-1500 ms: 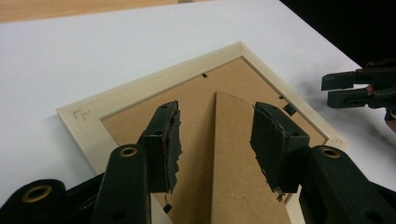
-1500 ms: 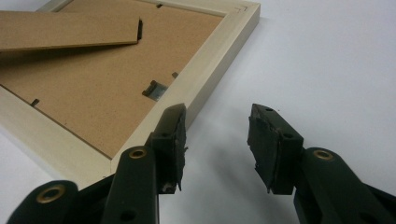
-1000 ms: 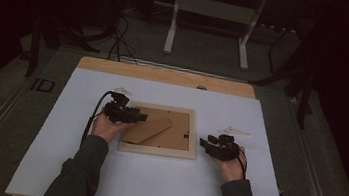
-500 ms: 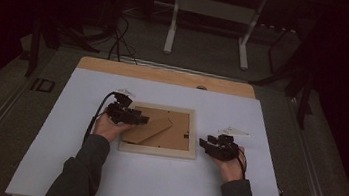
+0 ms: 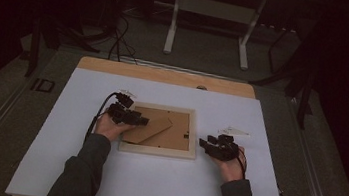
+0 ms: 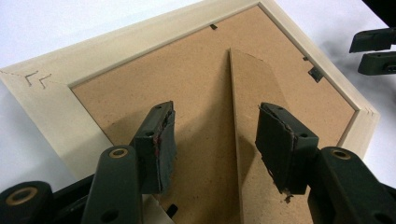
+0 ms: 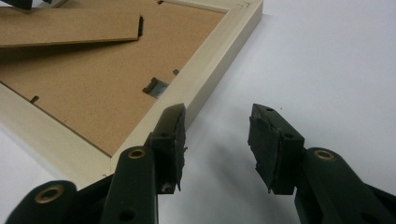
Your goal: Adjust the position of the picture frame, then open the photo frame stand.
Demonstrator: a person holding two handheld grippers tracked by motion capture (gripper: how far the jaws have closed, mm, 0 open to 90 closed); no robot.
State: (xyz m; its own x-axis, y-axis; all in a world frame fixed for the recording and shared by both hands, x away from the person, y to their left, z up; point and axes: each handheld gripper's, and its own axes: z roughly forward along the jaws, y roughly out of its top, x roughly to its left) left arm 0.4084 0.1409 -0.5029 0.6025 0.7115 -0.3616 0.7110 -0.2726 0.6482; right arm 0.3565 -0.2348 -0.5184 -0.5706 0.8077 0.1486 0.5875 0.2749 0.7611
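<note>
Frame: pale wooden picture frame [image 5: 159, 132], brown fibreboard back up, flat on white table sheet [image 5: 59, 114], centre. Light, stiff; glass likely beneath, fragile. Left gripper [image 6: 212, 140] wide, empty, astride folding stand [image 6: 254, 107]. Right gripper [image 7: 215, 140] wide, empty, at frame's 3 o'clock. Best hold: wooden rim.

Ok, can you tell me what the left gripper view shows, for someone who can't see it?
The left tool, jaws open, hovers over the back of a pale wooden picture frame lying face down on a white table. The brown fold-out stand lies between the jaws.
</note>
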